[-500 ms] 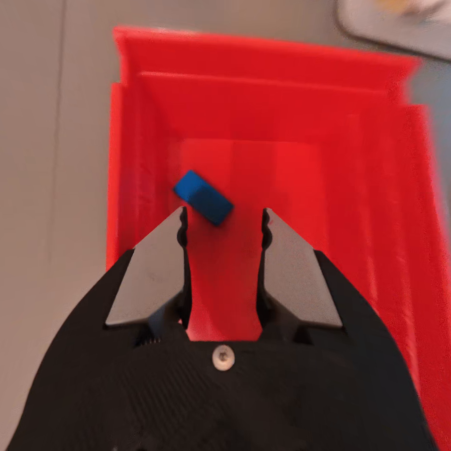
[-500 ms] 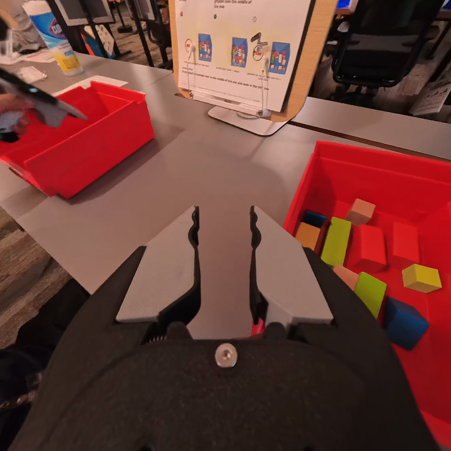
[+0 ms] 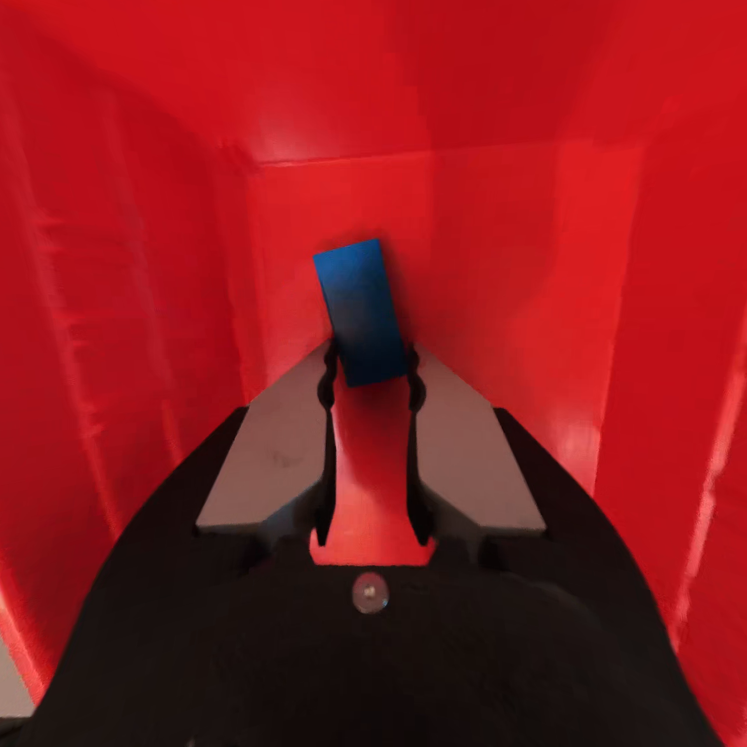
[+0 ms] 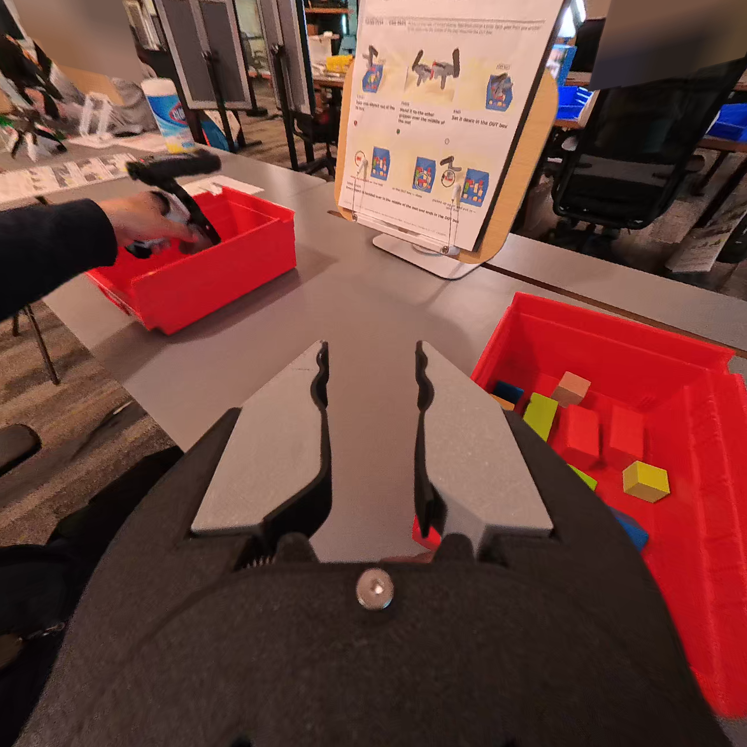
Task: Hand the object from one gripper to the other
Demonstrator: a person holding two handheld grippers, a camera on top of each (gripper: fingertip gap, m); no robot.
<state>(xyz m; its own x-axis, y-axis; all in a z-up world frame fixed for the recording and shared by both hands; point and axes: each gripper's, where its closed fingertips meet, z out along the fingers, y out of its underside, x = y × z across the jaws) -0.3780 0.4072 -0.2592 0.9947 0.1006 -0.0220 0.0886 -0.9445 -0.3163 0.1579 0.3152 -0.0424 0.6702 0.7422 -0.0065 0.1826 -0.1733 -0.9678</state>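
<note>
Grey table (image 4: 364,307): left claw (image 3: 370,355) inside left red bin (image 3: 121,283), straddling blue block (image 3: 357,311), contact unclear; right claw (image 4: 370,355) apart, empty.

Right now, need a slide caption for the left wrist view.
Left gripper, deep inside the red bin, fingertips flanking the near end of a blue block.

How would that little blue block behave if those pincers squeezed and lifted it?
The blue block looks rigid, with flat faces and sharp edges, so it probably won't squash or roll. It seems small and likely light. Its smooth painted look may let it twist, since only its near end sits between the left gripper's fingertips.
</note>
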